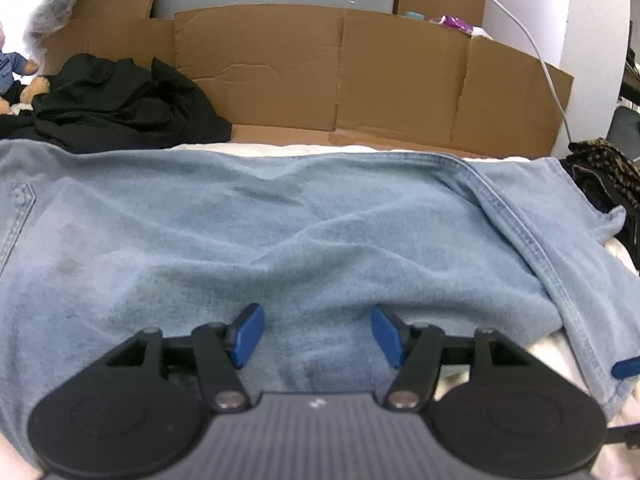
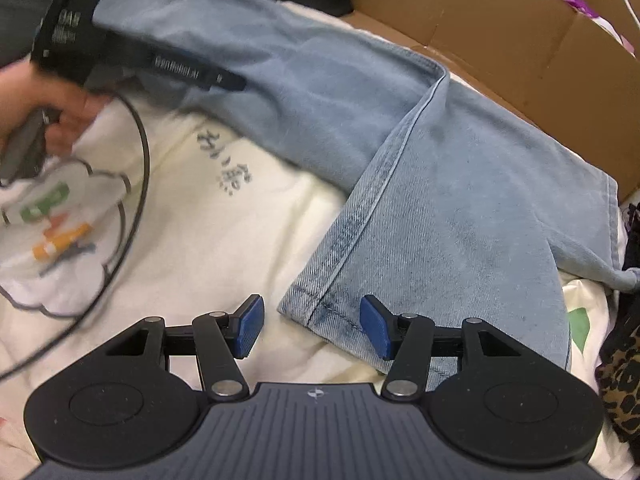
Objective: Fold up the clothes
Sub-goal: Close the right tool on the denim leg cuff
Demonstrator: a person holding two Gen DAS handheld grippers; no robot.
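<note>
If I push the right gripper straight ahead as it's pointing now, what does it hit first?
Most likely the hem of the jeans: the open right gripper has the leg's bottom corner right ahead, between its fingertips. Depth is unclear, so it may skim the white bedding first.

The black body of the left gripper point(image 2: 120, 54), seen at the far left of the right wrist view, carries white letters that look like "GenRobot.AI" (blurred, so not certain). More white marks sit on it further left, too smeared to read. The cream sheet point(image 2: 224, 240) bears grey brush-style characters point(image 2: 224, 162), maybe Chinese, too blurry to read. The left wrist view shows no readable words.
</note>
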